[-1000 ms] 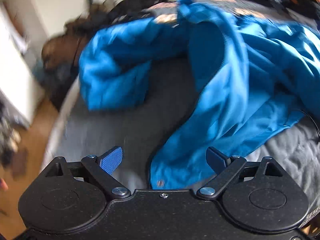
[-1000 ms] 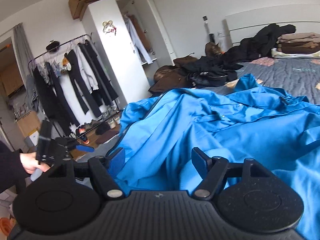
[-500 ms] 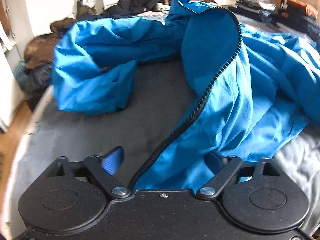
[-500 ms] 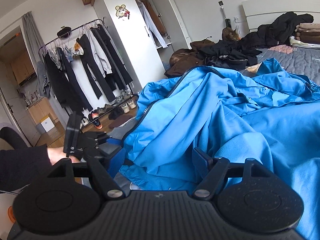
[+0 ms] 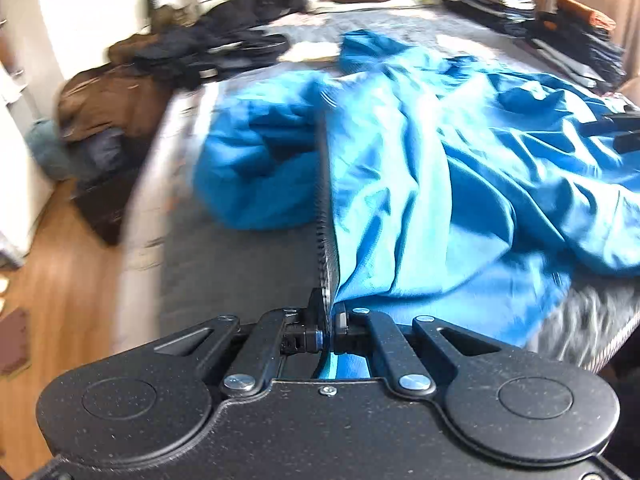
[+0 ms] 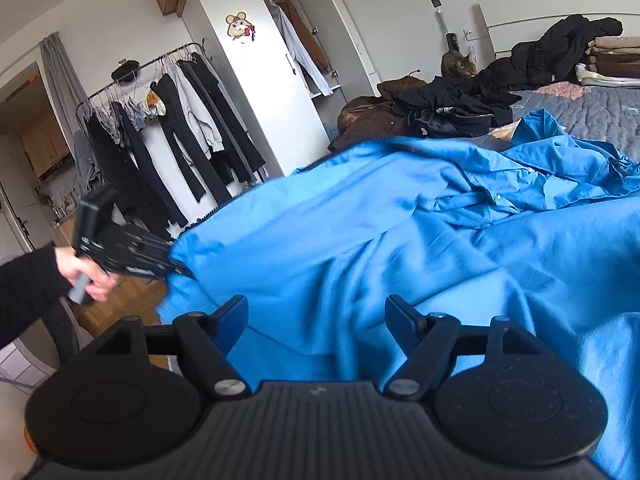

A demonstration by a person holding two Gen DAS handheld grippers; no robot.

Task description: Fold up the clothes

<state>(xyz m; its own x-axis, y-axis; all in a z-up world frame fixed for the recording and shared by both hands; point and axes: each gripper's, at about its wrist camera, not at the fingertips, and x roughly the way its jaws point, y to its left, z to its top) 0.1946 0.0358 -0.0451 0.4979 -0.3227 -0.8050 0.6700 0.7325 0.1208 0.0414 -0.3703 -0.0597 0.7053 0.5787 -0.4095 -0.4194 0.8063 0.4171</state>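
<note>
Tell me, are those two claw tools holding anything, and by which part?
The left gripper pinches the blue jacket by its zipper edge. The right gripper is open, holding nothing.

I see the blue jacket (image 5: 432,184) as thin woven cloth with a faint sheen, creased all over, edged by a black toothed zipper (image 5: 325,216). The bed cover (image 6: 592,110) looks like grey quilted fabric, matt. My left gripper (image 5: 325,322) is speckled matt black plastic with bright metal screws; the right gripper (image 6: 316,322) has a ribbed matt shell. The floor (image 5: 60,280) is smooth, slightly glossy wood.
</note>
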